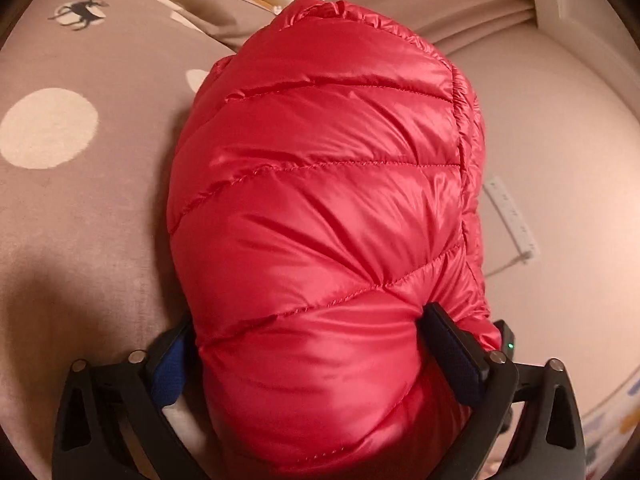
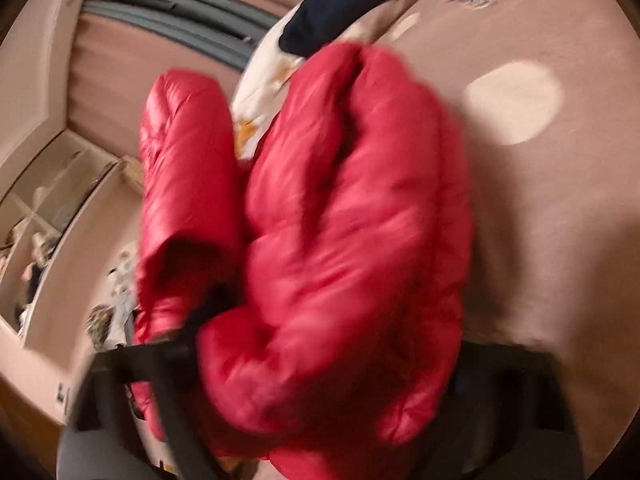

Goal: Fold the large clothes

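The red quilted down jacket (image 1: 320, 208) is bulging up in a thick bundle over a mauve bed sheet (image 1: 100, 240), filling the middle of the left wrist view from 12 o'clock down to 6. The left tongs (image 1: 308, 352) are clamping its near end, one blue-padded finger (image 1: 454, 356) pressing into the shiny fabric at 4 o'clock and the other half buried at 8 o'clock. In the blurred right wrist view the jacket (image 2: 344, 216) is hanging in two puffy lobes, a narrower one at 9 o'clock and a broader one in the centre. The right tongs (image 2: 320, 360) are gripping it at 6 o'clock, their dark fingers bracketing the bundle. A white power strip (image 1: 510, 216) is lying on the sheet at 3 o'clock of the jacket. A cream dot (image 1: 50, 128) is showing on the sheet at 9 o'clock, and a deer print (image 1: 80, 12) at 10 o'clock. A navy garment (image 2: 340, 4) is lying at 12 o'clock in the right view.
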`<state>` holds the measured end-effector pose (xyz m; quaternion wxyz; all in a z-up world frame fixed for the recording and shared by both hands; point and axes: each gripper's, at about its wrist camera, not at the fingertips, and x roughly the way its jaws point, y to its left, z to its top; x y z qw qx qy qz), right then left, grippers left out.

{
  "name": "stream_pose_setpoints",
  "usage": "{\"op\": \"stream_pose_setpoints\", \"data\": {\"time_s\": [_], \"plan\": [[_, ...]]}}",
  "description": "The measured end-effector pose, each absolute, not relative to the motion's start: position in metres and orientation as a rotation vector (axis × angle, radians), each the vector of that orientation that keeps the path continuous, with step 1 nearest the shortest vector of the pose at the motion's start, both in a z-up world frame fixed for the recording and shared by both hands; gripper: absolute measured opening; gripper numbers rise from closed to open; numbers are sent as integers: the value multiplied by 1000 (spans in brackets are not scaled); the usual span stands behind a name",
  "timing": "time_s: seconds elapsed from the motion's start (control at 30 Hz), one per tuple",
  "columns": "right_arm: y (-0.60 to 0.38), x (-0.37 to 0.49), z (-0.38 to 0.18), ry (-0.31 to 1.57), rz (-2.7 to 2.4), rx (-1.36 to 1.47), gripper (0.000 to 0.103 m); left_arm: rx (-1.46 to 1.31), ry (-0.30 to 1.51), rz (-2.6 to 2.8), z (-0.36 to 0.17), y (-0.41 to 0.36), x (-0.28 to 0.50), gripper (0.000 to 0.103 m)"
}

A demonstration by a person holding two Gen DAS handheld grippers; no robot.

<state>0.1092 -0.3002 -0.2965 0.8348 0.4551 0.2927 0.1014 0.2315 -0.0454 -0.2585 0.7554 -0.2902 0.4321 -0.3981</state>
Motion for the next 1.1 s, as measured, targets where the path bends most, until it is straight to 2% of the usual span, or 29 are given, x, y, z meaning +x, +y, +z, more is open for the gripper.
{"op": "stream_pose_setpoints", "data": {"time_s": [0.07, 0.13, 0.27, 0.47, 0.7, 0.9, 1.1], "plan": [[-299, 104, -295, 584, 229, 962, 47, -569, 916, -820, -247, -49, 223, 90], [-295, 98, -287, 560, 239, 938, 42, -502, 879, -777, -232, -54, 212, 88], [-277, 98, -259, 547, 246, 821, 42, -420, 788, -718, -195, -57, 192, 88], [-270, 89, -222, 459, 347, 825, 42, -352, 629, -661, -136, -43, 157, 87], [-255, 94, -144, 335, 450, 754, 42, -316, 493, -642, -68, -23, 140, 87], [-246, 92, -102, 262, 500, 712, 42, -257, 394, -616, -24, -21, 120, 87], [-236, 91, -83, 222, 545, 713, 43, -224, 342, -594, -12, -12, 112, 87]]}}
